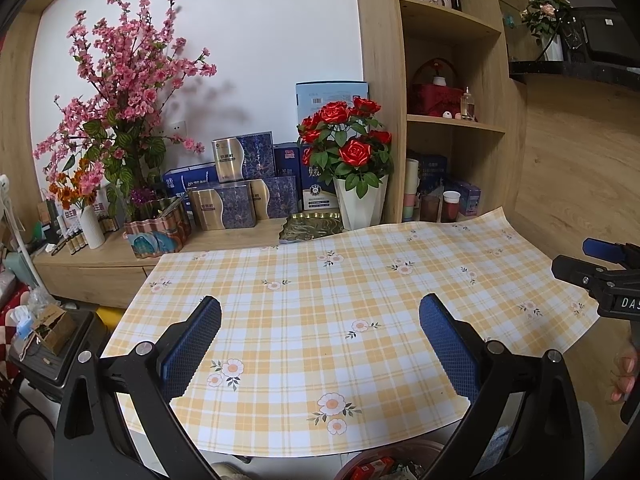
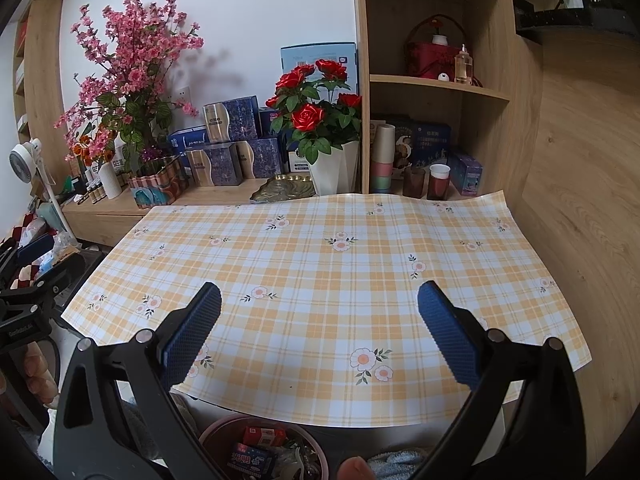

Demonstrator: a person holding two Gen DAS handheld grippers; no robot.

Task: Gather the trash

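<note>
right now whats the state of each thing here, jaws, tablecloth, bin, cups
left gripper: jaws open, holding nothing
right gripper: jaws open, holding nothing
plaid tablecloth: spread flat, no trash on it
pink trash bin: below the near table edge, packaging already inside
stack of paper cups: nested upright on the lowest shelf
rose pot: upright behind the tablecloth

- 2 grippers: left (image 1: 320,336), right (image 2: 319,328)
- 1 checked cloth (image 2: 320,264)
- 1 bin (image 2: 216,434) with trash
- 1 rose pot (image 2: 336,168)
- 2 dark cups (image 2: 413,184), by the look of it
- 1 fan (image 2: 24,158)
</note>
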